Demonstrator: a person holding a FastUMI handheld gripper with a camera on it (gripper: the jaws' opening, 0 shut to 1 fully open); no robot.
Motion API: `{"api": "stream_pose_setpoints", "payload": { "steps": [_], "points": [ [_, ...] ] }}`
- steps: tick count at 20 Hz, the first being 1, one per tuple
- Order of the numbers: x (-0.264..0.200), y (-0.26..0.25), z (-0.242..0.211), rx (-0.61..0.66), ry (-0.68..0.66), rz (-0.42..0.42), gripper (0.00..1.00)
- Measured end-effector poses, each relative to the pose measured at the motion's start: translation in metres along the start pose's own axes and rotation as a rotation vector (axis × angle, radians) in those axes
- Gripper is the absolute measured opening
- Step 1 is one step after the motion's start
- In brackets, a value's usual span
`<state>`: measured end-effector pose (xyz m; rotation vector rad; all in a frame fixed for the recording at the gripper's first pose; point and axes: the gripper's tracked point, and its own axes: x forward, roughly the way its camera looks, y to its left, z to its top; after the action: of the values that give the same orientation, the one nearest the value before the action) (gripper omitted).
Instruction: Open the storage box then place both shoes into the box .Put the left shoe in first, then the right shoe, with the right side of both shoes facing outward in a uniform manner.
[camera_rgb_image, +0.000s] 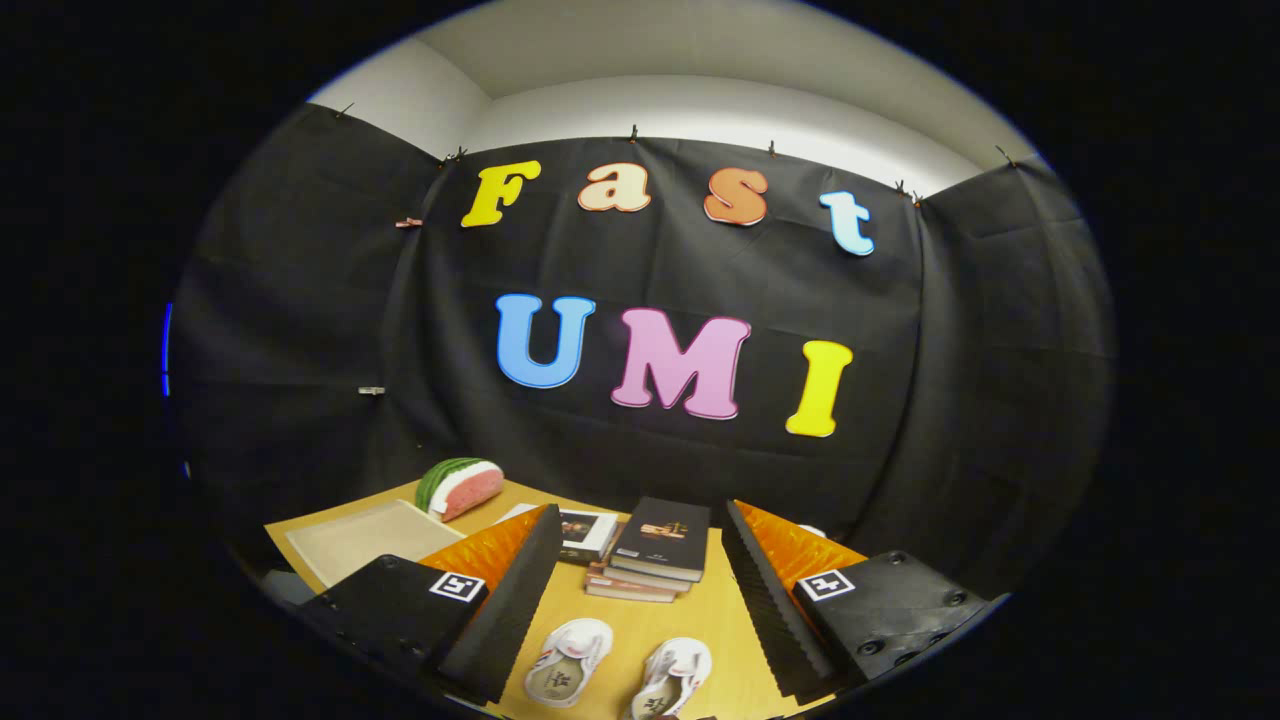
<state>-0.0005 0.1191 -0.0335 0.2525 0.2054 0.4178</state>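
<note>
Two white shoes lie side by side on the wooden table (650, 620), their openings facing up: one shoe (568, 660) nearer the left finger, the other shoe (672, 680) nearer the right finger. My gripper (640, 590) hangs above them, open, with nothing between its fingers. The left finger (510, 590) and the right finger (765, 600) stand wide apart, and both shoes show in the gap between them. I cannot make out a storage box.
Beyond the fingers a stack of books (655, 555) rests on the table, with another book (588, 530) to its left. A watermelon-slice toy (460, 487) and a flat beige mat (365, 540) lie at the far left, by the booth's black wall.
</note>
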Motion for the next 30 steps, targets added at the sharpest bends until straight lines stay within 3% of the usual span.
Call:
{"api": "stream_pose_setpoints", "payload": {
  "steps": [4,7,10,13,15,19,23,28,30],
  "points": [
    [0.011,0.058,-0.025,0.146,0.102,0.236,0.97],
    [0.012,0.112,-0.048,0.328,0.209,0.457,0.98],
    [0.014,0.140,-0.087,0.536,0.414,0.552,0.98],
    [0.012,0.164,-0.122,0.796,0.605,0.600,0.98],
    [0.015,0.175,-0.152,0.902,0.709,0.586,0.98],
    [0.027,0.187,-0.207,1.020,0.822,0.571,0.98],
    [0.041,0.209,-0.228,1.181,0.869,0.561,0.97],
    [0.041,0.235,-0.241,1.194,0.913,0.575,0.96],
    [0.040,0.242,-0.237,1.215,0.916,0.603,0.63]
  ]
}}
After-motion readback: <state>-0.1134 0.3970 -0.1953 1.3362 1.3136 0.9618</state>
